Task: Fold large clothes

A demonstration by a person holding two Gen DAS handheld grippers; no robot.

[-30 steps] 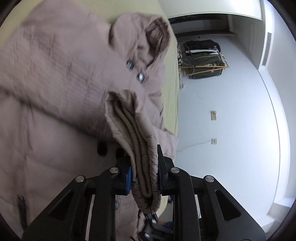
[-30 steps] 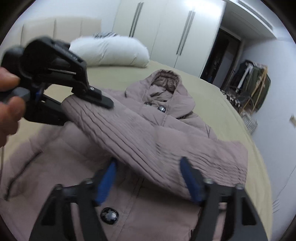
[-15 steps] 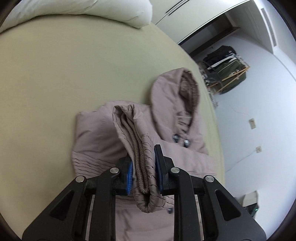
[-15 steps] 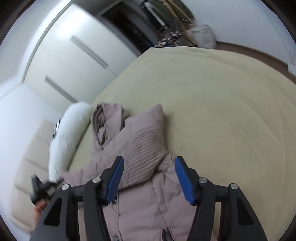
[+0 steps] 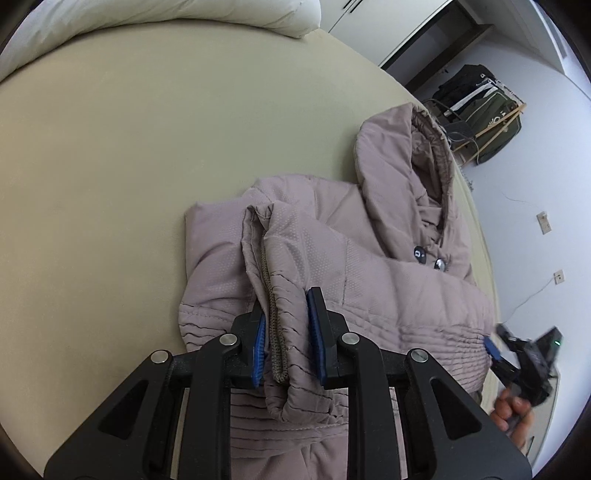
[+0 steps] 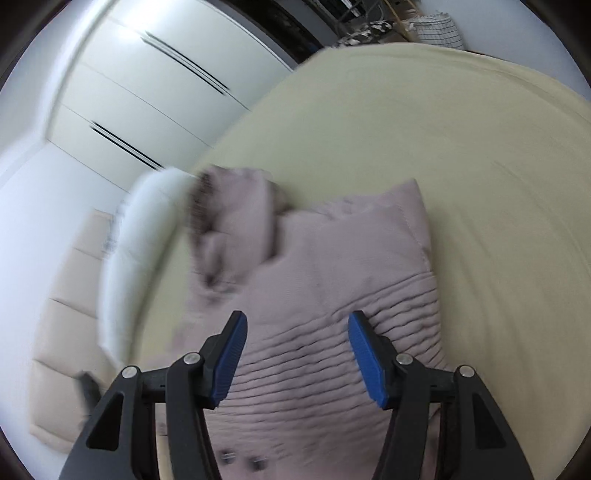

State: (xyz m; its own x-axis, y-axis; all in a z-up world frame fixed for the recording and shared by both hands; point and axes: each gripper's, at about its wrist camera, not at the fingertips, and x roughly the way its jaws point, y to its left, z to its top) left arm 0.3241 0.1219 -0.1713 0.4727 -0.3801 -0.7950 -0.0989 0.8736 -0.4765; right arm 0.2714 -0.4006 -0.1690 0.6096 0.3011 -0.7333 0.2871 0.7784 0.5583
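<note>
Sleeves folded across jacket (image 5: 369,280); left gripper (image 5: 286,332) pinching cuff (image 5: 275,332), right gripper (image 6: 295,354) open, empty; body folds left.

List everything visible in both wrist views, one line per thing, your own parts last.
Coat: one, dusty pink, quilted and hooded, lying on the bed, sleeves folded across the front.
Sleeve cuff: one, pink with brown knit lining, between the left tongs' pads.
Buttons: two visible, dark, below the hood.
Bed: one, pale yellow-green cover, under the coat.
Pillow: one, white, at the head of the bed.
Wardrobe: one, white, beyond the bed.
Clothes rack: one, wooden with dark garments, by the wall.
Left tongs: black with blue pads, shut on the cuff.
Right tongs: black with blue pads, open above the coat.
Hand: one, holding the right tongs.
</note>
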